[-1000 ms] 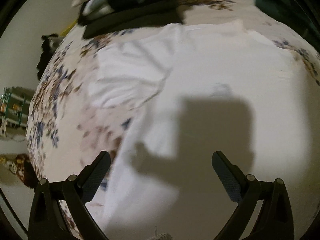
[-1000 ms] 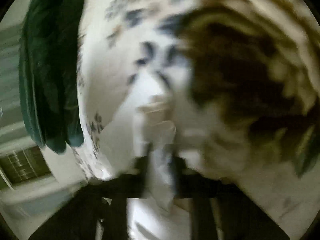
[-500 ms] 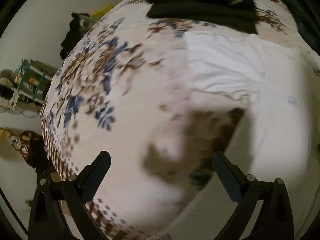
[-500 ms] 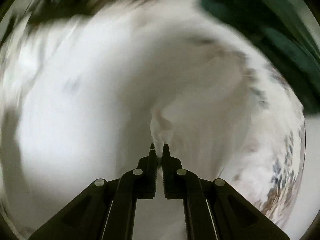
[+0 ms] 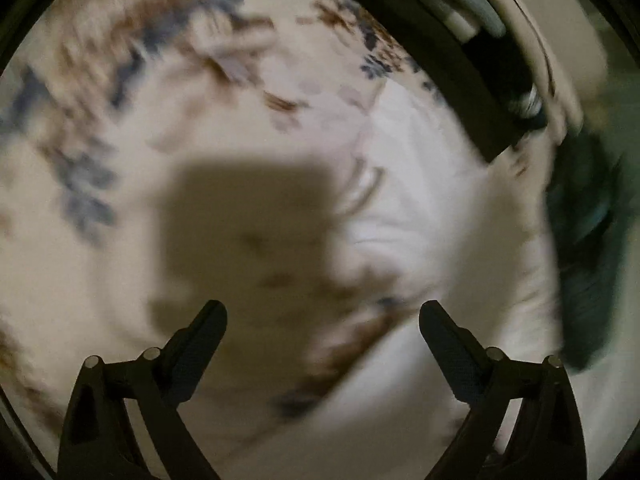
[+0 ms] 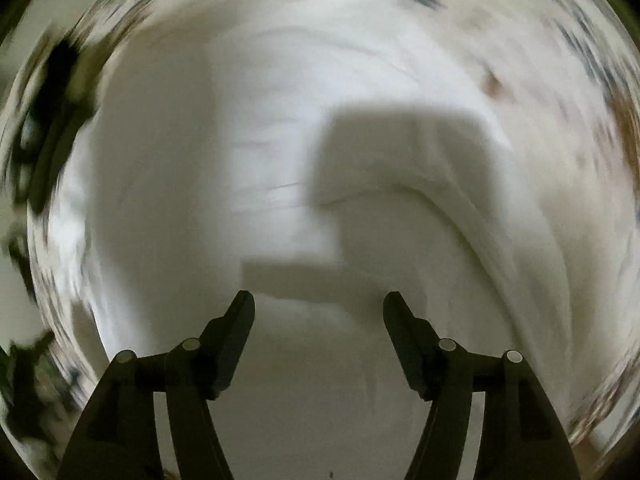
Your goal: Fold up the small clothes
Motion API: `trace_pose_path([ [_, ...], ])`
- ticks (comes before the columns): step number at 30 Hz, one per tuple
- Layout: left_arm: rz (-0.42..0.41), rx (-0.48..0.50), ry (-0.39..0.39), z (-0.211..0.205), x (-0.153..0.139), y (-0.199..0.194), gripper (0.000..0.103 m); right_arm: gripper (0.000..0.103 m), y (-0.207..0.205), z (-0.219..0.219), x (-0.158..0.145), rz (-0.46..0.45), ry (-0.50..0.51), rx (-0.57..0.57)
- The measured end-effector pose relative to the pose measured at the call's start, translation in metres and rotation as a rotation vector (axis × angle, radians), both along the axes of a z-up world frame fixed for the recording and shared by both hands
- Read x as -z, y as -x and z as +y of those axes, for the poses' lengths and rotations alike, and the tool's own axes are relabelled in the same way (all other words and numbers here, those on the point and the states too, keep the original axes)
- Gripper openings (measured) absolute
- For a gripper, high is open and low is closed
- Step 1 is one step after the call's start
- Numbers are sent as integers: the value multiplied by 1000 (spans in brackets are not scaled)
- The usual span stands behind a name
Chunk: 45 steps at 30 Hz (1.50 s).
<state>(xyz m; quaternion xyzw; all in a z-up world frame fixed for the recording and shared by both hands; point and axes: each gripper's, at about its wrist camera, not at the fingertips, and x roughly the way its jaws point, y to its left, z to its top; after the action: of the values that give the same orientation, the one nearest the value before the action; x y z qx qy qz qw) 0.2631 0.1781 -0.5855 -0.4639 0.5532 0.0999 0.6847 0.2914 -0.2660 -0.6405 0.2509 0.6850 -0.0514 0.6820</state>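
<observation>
Evidently mid-task, the white garment (image 6: pixel 280 128) lies spread on the floral bedspread (image 5: pixel 120 80), one crease toward 3 o'clock, folding largely left, while left gripper (image 5: pixel 323 312) and right gripper (image 6: pixel 319 304) both gape, holding nothing.

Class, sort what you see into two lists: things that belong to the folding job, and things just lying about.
Belongs to the job:
white garment
left tongs, open
right tongs, open

Lying about:
floral bedspread
stack of folded clothes
dark green cloth
</observation>
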Motion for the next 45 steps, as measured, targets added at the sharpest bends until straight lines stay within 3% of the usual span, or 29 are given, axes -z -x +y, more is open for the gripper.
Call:
trace_pose_path([
  [3,-45,-51,109,1,18,-16,93,69,5,-22,9,10,-23,123],
  [5,-67,-91,128,3,30,-31,93,69,9,-27,10,10,-22,154],
  [7,-77,-111,118,4,35,-42,83,69,4,-28,11,9,-7,149],
  [8,-83,-114,87,5,33,-51,61,69,-1,-30,14,9,-2,143],
  [9,-90,-105,57,5,29,-58,32,69,2,-31,12,7,6,135],
  [10,-97,-94,17,4,24,-65,13,69,4,-31,12,6,13,131],
  [11,-105,-81,-19,2,17,-70,4,69,2,-30,12,5,14,131],
  [12,-119,-73,-40,3,13,-75,3,69,5,-34,11,3,9,135],
  [16,-230,102,-261,-25,-43,-104,3,69,5,-41,12,3,5,163],
  [19,-322,323,-417,-82,-84,-117,3,69,16,-51,8,1,-6,192],
  [22,-355,547,-458,-155,-97,-121,3,69,25,-70,3,-1,-9,212],
  [24,-321,696,-435,-201,-88,-115,6,69,37,-83,-4,1,-6,217],
  [27,-276,842,-501,-251,-79,-93,9,69,53,-107,-14,10,-22,226],
  [28,-271,856,-523,-255,-78,-85,9,69,55,-111,-17,8,-28,226],
  [29,-274,859,-541,-256,-79,-75,23,69,59,-115,-22,4,-32,220],
  [30,-276,859,-548,-254,-80,-68,51,69,62,-118,-26,1,-34,213],
  [32,-265,828,-568,-239,-82,-51,92,69,75,-129,-37,-4,-34,194],
  [34,-262,784,-581,-231,-77,-48,92,69,83,-134,-46,7,-30,182],
  [37,-200,730,-653,-199,-77,-38,92,69,92,-146,-60,23,-55,167],
  [39,-164,688,-662,-181,-80,-26,92,69,93,-150,-72,33,-72,144],
  [45,-68,558,-684,-174,-92,12,92,69,83,-176,-108,54,-110,-12],
])
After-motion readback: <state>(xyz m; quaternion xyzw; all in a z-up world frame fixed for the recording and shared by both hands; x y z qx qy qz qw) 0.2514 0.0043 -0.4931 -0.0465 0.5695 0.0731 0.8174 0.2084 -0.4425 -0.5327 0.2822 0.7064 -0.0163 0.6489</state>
